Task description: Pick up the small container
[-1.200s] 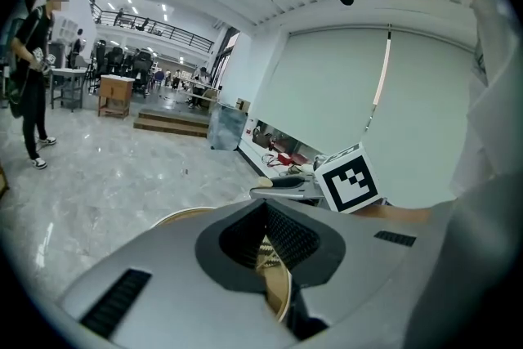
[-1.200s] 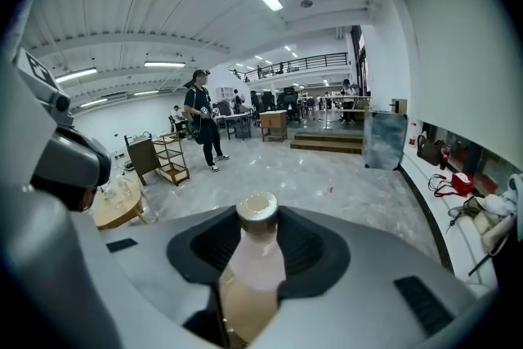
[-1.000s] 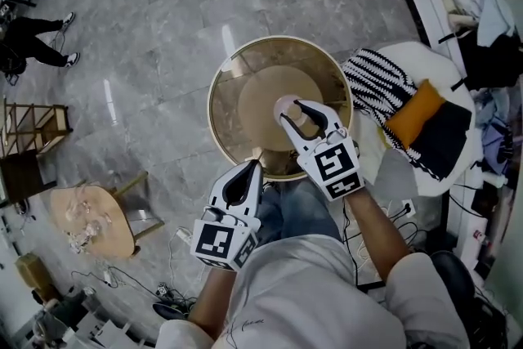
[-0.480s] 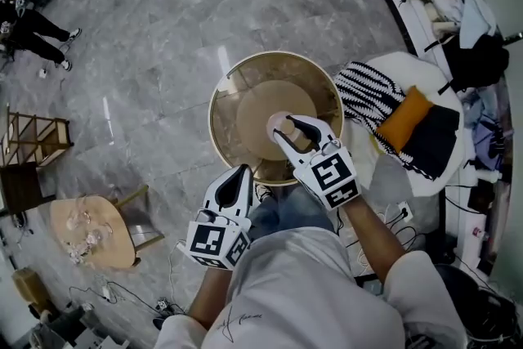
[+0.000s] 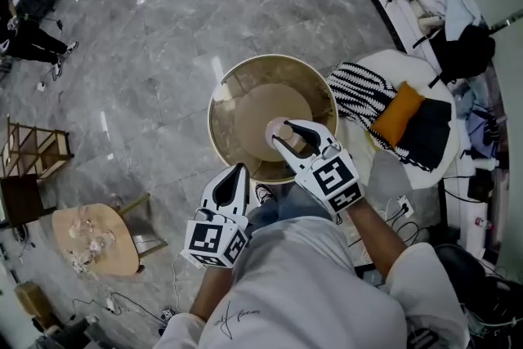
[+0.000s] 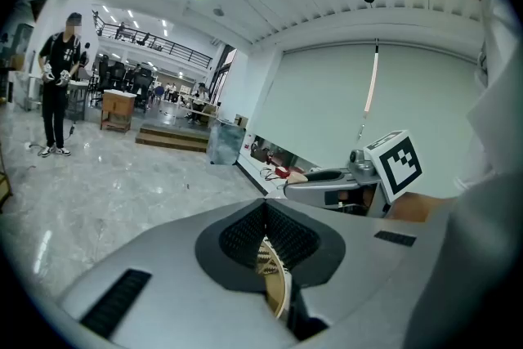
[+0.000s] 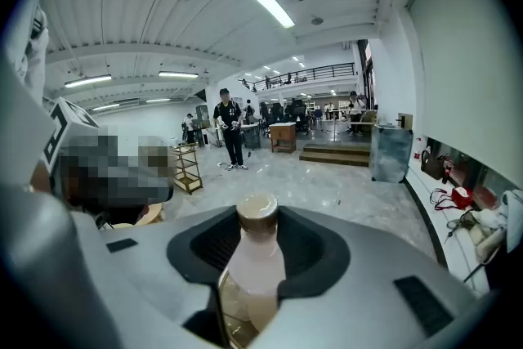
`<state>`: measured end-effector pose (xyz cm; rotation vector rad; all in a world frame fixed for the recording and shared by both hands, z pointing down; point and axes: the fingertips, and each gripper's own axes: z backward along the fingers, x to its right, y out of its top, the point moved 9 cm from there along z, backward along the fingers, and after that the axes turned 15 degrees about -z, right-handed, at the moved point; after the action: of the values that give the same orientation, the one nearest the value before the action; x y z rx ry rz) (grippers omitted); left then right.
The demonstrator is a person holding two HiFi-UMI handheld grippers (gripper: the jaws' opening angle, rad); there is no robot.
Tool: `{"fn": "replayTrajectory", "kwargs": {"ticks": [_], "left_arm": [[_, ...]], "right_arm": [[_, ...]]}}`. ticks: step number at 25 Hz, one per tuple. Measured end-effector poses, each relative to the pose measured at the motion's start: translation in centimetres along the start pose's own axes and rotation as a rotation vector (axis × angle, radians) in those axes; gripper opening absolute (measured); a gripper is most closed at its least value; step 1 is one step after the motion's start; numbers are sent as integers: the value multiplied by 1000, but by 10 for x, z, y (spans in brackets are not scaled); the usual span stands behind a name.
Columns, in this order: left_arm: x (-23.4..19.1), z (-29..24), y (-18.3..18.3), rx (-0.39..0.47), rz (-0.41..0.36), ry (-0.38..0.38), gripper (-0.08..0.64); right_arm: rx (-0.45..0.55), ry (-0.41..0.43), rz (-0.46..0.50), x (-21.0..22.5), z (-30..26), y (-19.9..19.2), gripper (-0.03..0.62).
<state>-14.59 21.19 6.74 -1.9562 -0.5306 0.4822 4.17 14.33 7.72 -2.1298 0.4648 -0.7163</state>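
The small container [image 5: 283, 129] is a pale pink bottle with a tan cap. My right gripper [image 5: 296, 132] is shut on it, above the near side of the round glass table [image 5: 237, 86]. In the right gripper view the container [image 7: 255, 253] lies between the jaws with its cap pointing away from the camera, and the right gripper [image 7: 257, 274] clamps its body. My left gripper [image 5: 238, 173] hangs lower left of the table edge, shut and empty. In the left gripper view the left gripper [image 6: 263, 212] shows its jaws together, and the right gripper [image 6: 343, 177] is to the right.
A white chair with a striped throw and an orange cushion [image 5: 399, 114] stands right of the table. A small wooden table [image 5: 91, 237] and a wooden rack [image 5: 33, 149] are at the left. A person [image 5: 33, 45] stands far left. Clothes and cables lie along the wall [image 5: 458, 20].
The head view has shifted a little, so the table sits slightly higher in the picture. The right gripper still holds the container over the table's near side. The left gripper has barely moved.
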Motion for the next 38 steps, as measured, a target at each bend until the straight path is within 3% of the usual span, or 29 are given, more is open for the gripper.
{"fn": "replayTrajectory", "kwargs": {"ticks": [15, 21, 31, 38], "left_arm": [[-2, 45, 5, 48, -34, -5, 17], [0, 63, 6, 67, -81, -9, 17], [-9, 95, -4, 97, -29, 7, 17], [-4, 104, -5, 108, -54, -15, 17]], "right_arm": [[31, -4, -13, -44, 34, -4, 149], [53, -20, -11, -64, 46, -9, 149], [90, -58, -50, -94, 71, -24, 149], [112, -87, -83, -108, 92, -39, 149]]}}
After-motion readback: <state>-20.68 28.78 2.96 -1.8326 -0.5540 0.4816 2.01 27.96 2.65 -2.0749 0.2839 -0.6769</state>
